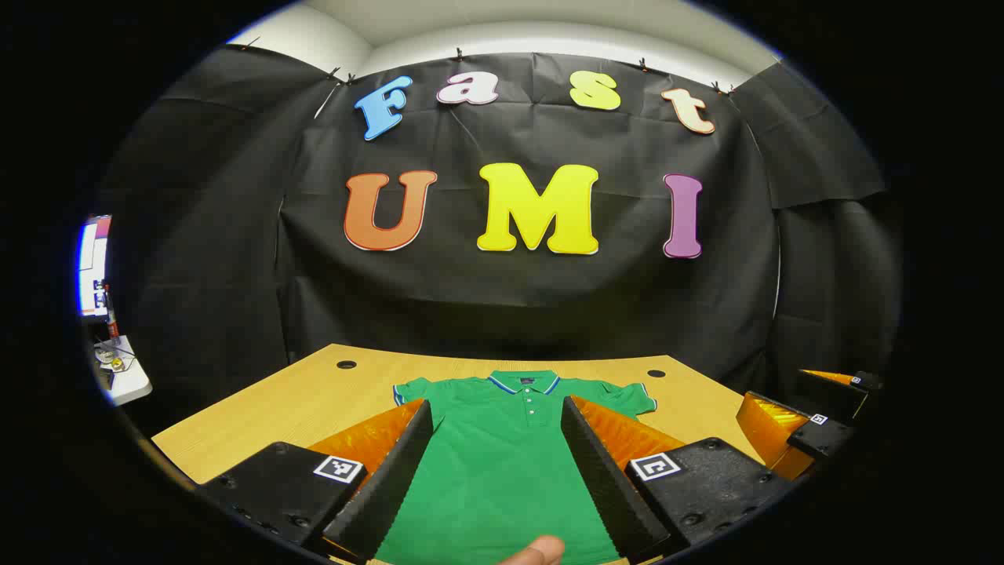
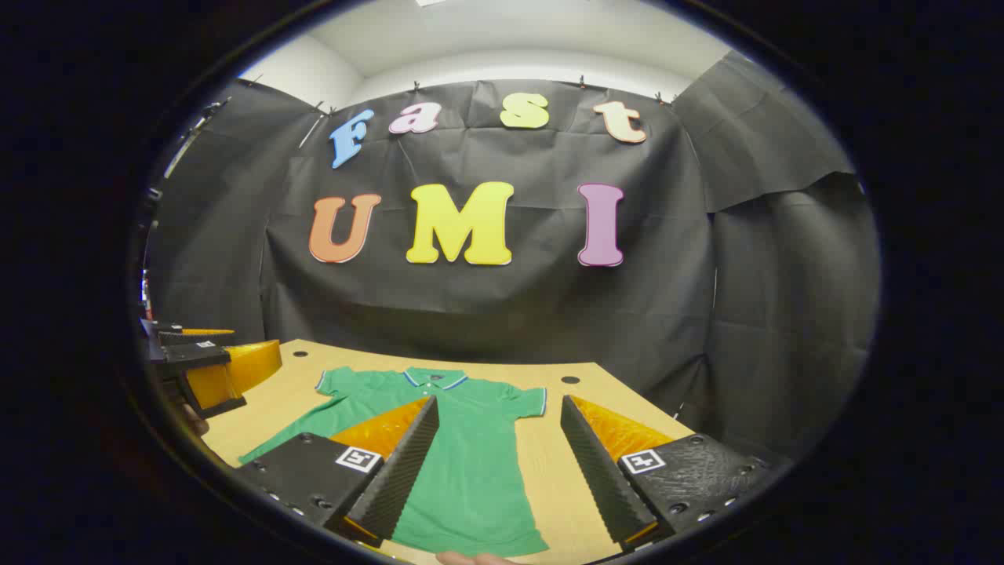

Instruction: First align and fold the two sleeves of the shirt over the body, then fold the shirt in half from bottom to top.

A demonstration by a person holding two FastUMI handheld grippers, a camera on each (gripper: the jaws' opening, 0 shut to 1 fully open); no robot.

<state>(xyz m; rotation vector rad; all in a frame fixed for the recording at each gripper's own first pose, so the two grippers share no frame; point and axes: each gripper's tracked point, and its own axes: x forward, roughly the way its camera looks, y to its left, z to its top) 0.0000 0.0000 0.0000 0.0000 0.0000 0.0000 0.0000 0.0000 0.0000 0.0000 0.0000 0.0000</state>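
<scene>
a: where's the shirt [image 1: 502,463]?
b: flat mid-table [image 1: 259,416], collar toward the far edge, bare wood each side
a: fingers?
b: left gripper [image 1: 497,471] spread above it, right gripper [image 2: 497,463] spread near the right edge

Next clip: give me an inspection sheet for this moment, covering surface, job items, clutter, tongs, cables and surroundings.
Surface: light wooden table with two round holes near its far edge.
Job's things: green polo shirt lying flat, collar toward the wall, both short sleeves spread out; no fold made yet.
Clutter: nothing seen on the table.
Tongs: left tongs open, held above the shirt's body; right tongs open, over the shirt's right edge and the bare table beside it. Neither touches the cloth as far as I can tell. A fingertip shows at the bottom edge of the left gripper view.
Cables: nothing seen.
Surroundings: black cloth wall behind the table; a side shelf with small items at far left.
</scene>
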